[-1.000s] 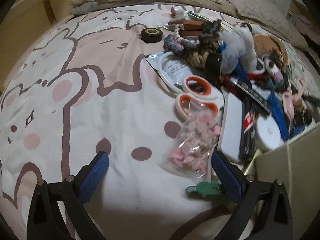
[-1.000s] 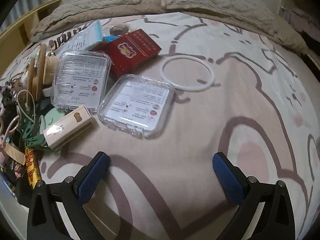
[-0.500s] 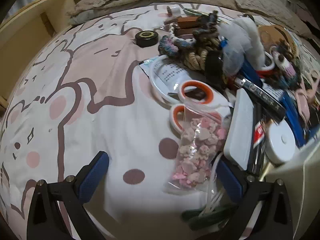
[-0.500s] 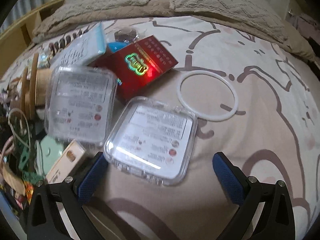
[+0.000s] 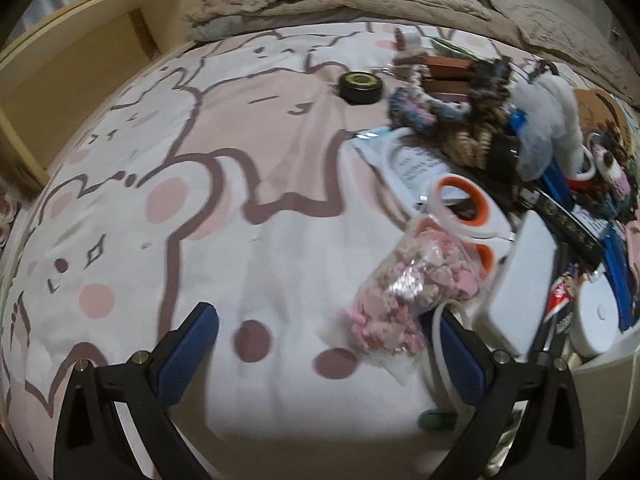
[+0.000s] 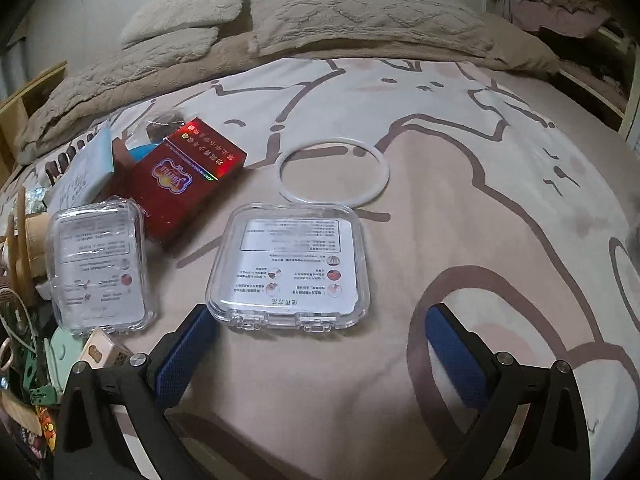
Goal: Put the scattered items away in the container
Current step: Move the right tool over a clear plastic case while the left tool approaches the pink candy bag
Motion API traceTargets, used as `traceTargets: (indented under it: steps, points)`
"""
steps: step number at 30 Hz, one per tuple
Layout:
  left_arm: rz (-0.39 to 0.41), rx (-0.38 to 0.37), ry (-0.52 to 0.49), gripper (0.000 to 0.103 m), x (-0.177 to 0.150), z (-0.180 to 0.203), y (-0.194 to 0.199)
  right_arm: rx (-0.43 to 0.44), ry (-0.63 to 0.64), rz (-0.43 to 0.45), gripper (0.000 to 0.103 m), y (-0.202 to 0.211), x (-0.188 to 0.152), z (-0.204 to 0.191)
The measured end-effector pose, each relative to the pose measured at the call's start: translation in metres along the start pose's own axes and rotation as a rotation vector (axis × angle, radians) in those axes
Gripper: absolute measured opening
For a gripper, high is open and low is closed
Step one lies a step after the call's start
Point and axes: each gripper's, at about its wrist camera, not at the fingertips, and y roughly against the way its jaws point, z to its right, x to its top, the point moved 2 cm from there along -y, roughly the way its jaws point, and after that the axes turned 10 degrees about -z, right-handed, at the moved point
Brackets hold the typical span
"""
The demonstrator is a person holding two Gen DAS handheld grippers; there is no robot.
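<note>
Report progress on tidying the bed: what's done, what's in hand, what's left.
Done: nothing visibly packed; only the container's pale edge shows. In hand: nothing. The left gripper is open beside the bag of pink pieces; the right gripper is open before the clear plastic case. Left: the second clear case, red box, white ring, scissors and the pile.

A bedsheet point(image 6: 460, 208) printed with brown-outlined cartoon figures and pink spots is spread over the bed. Two beige pillows point(image 6: 360, 12) and a quilted beige blanket point(image 6: 120, 80) are piled at its far end. A wooden shelf point(image 5: 80, 60) is seen beside the bed.
</note>
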Motion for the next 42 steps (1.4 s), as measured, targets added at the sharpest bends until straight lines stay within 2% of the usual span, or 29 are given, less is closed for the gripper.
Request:
traceTargets:
  steps: [5,11,14,16,20,26,30,33,36,40,42]
  points:
    - [0.015,-0.046,0.018,0.103,-0.005,-0.014,-0.002,-0.013,0.012,-0.001,0.103,0.002,-0.003,-0.003]
    - [0.003,-0.056,-0.017,0.103,-0.004,-0.01,-0.005,0.109,0.029,-0.023,0.103,0.001,0.003,-0.002]
    - [0.007,-0.055,-0.067,0.103,-0.003,-0.004,-0.003,0.088,0.045,-0.045,0.103,-0.005,0.011,-0.009]
    - [0.018,-0.063,-0.131,0.103,-0.003,0.005,0.0,0.053,0.078,-0.064,0.103,-0.011,0.016,-0.018]
    - [0.067,-0.024,-0.271,0.103,-0.002,0.027,0.011,0.026,0.111,-0.085,0.103,-0.02,0.023,-0.027]
    - [0.095,-0.118,-0.324,0.103,0.005,0.035,0.031,0.033,0.106,-0.069,0.103,-0.02,0.02,-0.026]
    - [0.104,-0.139,-0.248,0.103,0.014,0.019,0.037,0.03,0.106,-0.06,0.103,-0.021,0.02,-0.025]
    - [0.079,-0.137,-0.158,0.103,0.024,0.009,0.033,0.028,0.107,-0.058,0.103,-0.02,0.019,-0.027]
    - [0.055,-0.155,-0.123,0.103,0.028,0.013,0.028,0.024,0.108,-0.054,0.103,-0.019,0.018,-0.027]
    - [-0.038,-0.185,-0.072,0.103,0.028,0.026,0.009,0.015,0.111,-0.044,0.103,-0.018,0.016,-0.028]
    - [-0.102,-0.169,-0.013,0.103,0.026,0.03,-0.004,0.014,0.112,-0.042,0.103,-0.017,0.015,-0.027]
